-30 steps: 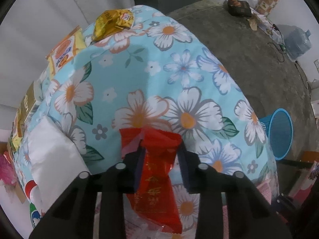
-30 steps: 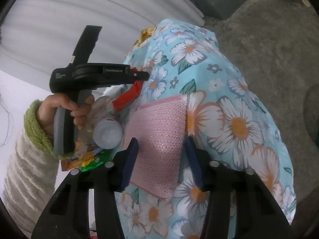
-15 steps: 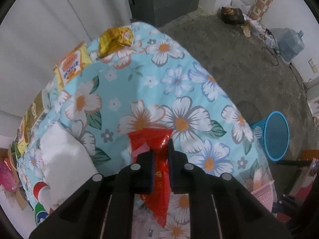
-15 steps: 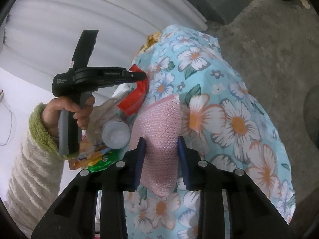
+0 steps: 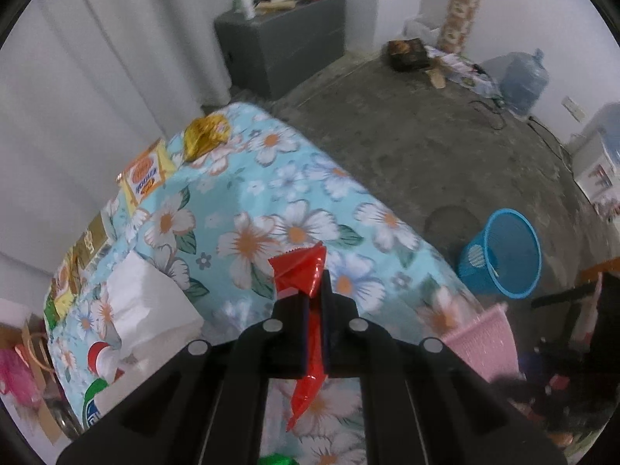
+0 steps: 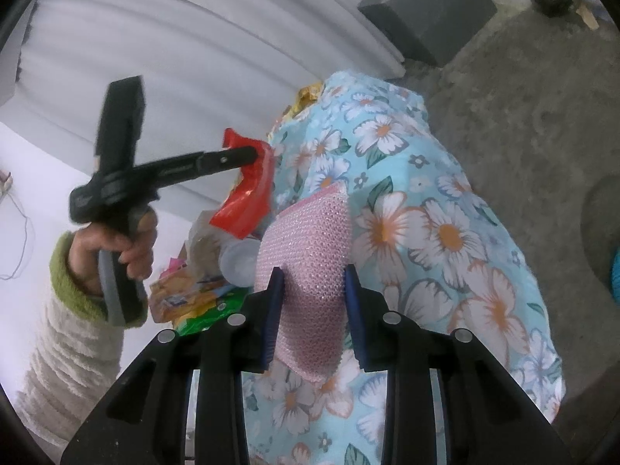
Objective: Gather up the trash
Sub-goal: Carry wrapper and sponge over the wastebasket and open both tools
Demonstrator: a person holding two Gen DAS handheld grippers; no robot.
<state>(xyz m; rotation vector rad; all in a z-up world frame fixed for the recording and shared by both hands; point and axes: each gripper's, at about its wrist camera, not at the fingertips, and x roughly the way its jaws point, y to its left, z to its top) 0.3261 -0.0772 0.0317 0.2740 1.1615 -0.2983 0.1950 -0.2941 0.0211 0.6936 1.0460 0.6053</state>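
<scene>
My left gripper (image 5: 314, 290) is shut on a red foil wrapper (image 5: 298, 271), lifted clear above the flowered tablecloth (image 5: 271, 201). The right wrist view shows the same left gripper (image 6: 252, 152) held by a hand, with the red wrapper (image 6: 248, 201) dangling from its tip. My right gripper (image 6: 313, 275) is shut on a pink bubble-wrap pouch (image 6: 310, 240), whose sheet bulges between the blue pads (image 6: 276, 290). A corner of the pink pouch (image 5: 484, 337) appears low right in the left wrist view. A blue mesh bin (image 5: 503, 255) stands on the floor beside the table.
Still on the cloth: a gold wrapper (image 5: 205, 133), an orange snack pack (image 5: 143, 174), white tissue (image 5: 143, 302), a bottle with a red cap (image 5: 99, 356), and colourful packets (image 6: 193, 294). A grey cabinet (image 5: 283, 46) and a water jug (image 5: 523, 77) stand on the concrete floor.
The left jaws closed on the red wrapper and lifted it off the cloth. The right jaws closed onto the pink pouch and raised it slightly.
</scene>
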